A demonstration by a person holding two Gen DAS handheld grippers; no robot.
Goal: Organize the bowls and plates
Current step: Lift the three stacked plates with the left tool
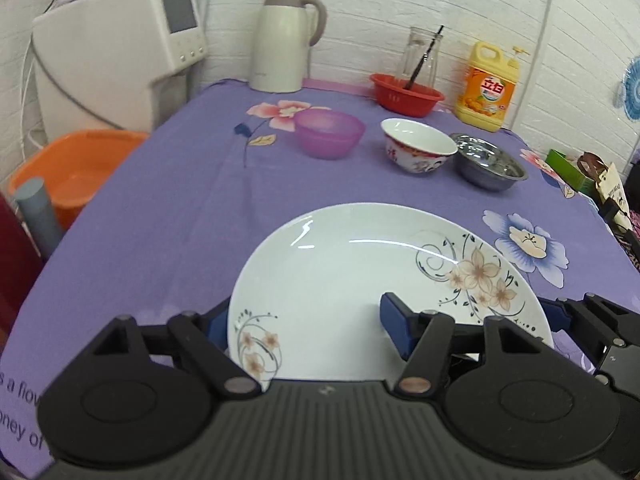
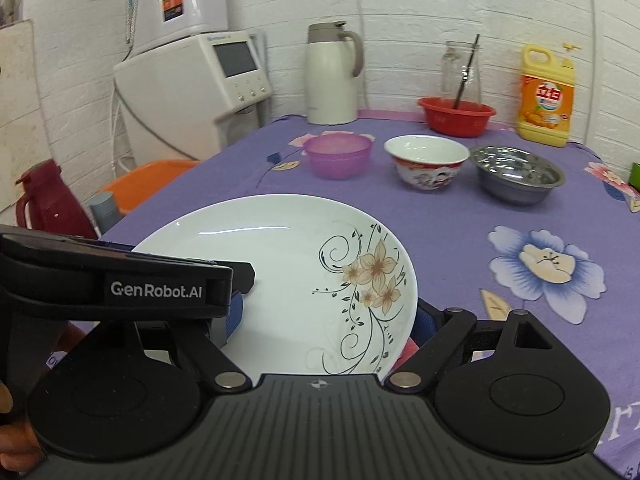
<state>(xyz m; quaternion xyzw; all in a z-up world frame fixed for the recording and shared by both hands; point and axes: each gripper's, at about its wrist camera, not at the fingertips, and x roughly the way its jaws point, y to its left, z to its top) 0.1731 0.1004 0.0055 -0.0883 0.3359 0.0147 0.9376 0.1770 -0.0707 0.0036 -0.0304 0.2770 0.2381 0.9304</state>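
A white plate with brown flower prints (image 1: 340, 280) lies on the purple cloth right in front of both grippers. My left gripper (image 1: 308, 328) straddles the plate's near rim, one blue pad over the plate, the other hidden under its left rim. My right gripper (image 2: 324, 320) straddles the same plate (image 2: 288, 264), one pad on top at left, one outside the right rim. Behind stand a pink plastic bowl (image 1: 330, 132), a white ceramic bowl (image 1: 418, 146) and a steel bowl (image 1: 490, 162) in a row.
At the back stand a cream thermos jug (image 1: 282, 40), a red basket (image 1: 406, 94) with a glass jar, and a yellow detergent bottle (image 1: 486, 84). An orange tub (image 1: 76, 168) sits off the table's left edge. A green box (image 1: 568, 168) lies far right.
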